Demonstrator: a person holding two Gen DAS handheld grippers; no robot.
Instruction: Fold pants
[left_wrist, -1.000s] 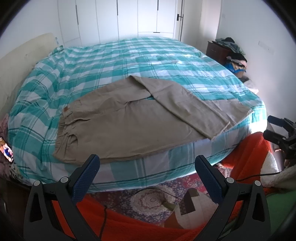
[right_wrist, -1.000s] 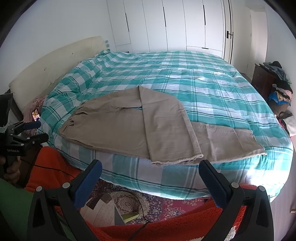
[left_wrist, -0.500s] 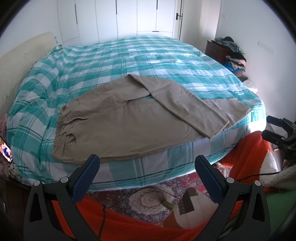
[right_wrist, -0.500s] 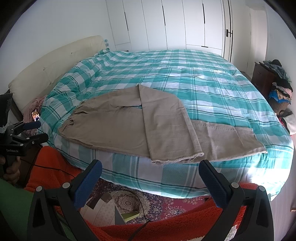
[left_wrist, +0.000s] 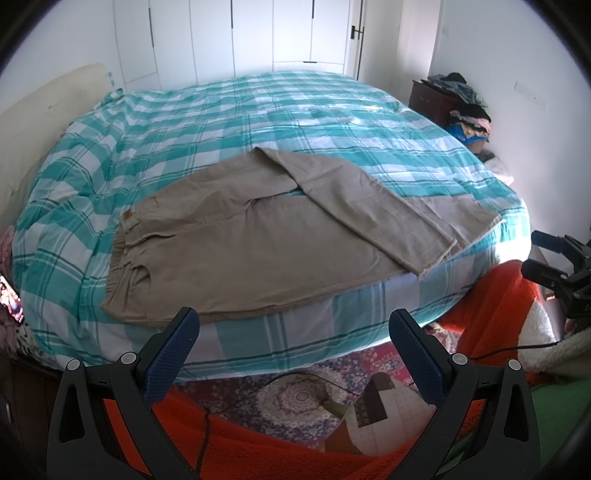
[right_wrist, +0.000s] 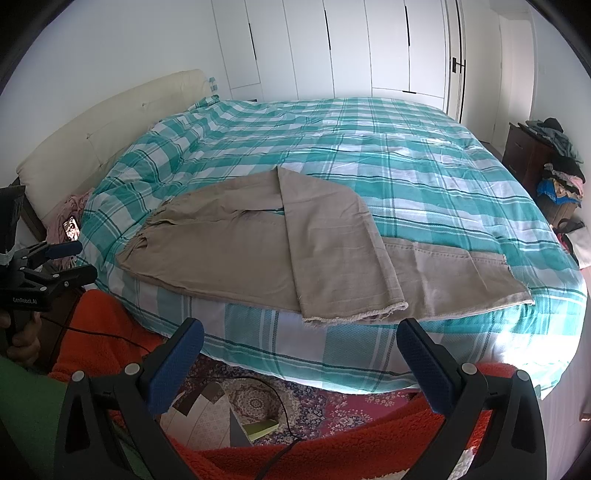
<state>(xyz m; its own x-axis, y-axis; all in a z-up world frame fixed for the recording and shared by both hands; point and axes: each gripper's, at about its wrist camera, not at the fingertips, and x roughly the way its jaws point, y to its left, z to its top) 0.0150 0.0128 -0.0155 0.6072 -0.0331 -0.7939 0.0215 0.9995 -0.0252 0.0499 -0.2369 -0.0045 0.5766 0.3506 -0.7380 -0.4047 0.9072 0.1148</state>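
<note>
2 claws, both with jaws spread wide and gripping nothing, hang below the near edge of the bed: the left claw and the right claw. Khaki pants lie flat at mid-frame above both claws, long axis running left to right, waistband at the left and 1 leg crossed over the other. Judged from this, the frayed hem sits just above the right claw, so that claw is nearer the leg end, the left nearer the waist.
</note>
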